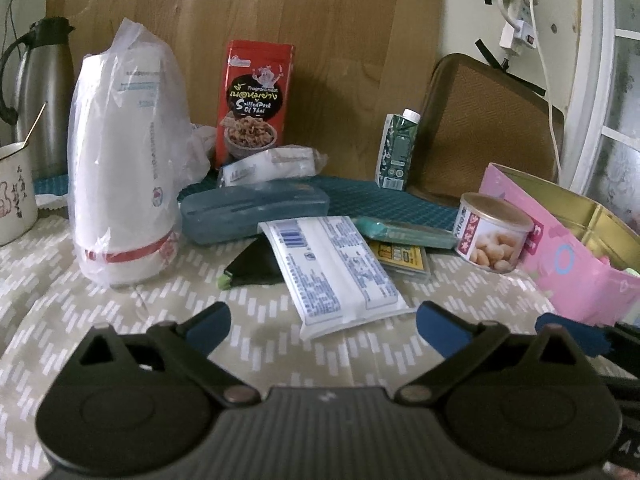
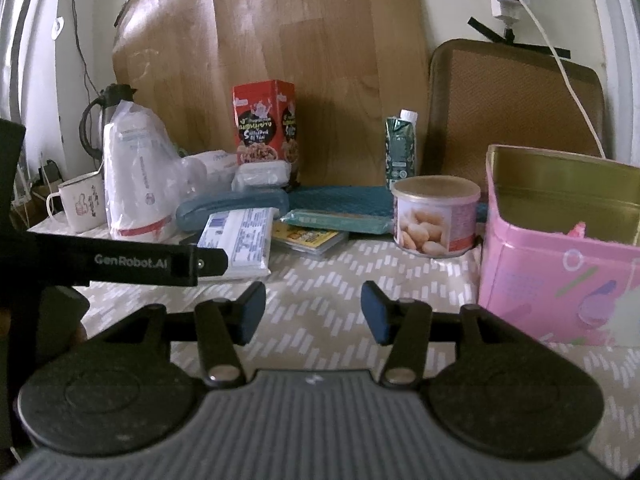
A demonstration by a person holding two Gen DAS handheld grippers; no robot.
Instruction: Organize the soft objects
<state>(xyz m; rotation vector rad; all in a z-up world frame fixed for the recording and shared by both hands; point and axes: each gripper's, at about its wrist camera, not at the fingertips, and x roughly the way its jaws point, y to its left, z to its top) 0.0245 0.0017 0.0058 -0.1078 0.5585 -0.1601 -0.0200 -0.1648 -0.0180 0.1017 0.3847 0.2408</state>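
A white soft tissue pack [image 1: 336, 272] with blue print lies on the patterned tablecloth, just beyond my left gripper [image 1: 324, 330], which is open and empty. The pack also shows in the right wrist view [image 2: 240, 240]. Smaller soft plastic-wrapped packs [image 1: 272, 164] lie further back by the red box; they also show in the right wrist view [image 2: 262, 174]. A pink tin box [image 2: 560, 256] stands open at the right. My right gripper [image 2: 314, 312] is open and empty over bare cloth, left of the tin.
A bagged stack of white cups [image 1: 124, 184], a teal case [image 1: 252, 208], a red snack box [image 1: 254, 100], a drink carton [image 1: 398, 148], a food can [image 2: 436, 214], a mug [image 2: 80, 206] and a thermos [image 1: 40, 92] crowd the table.
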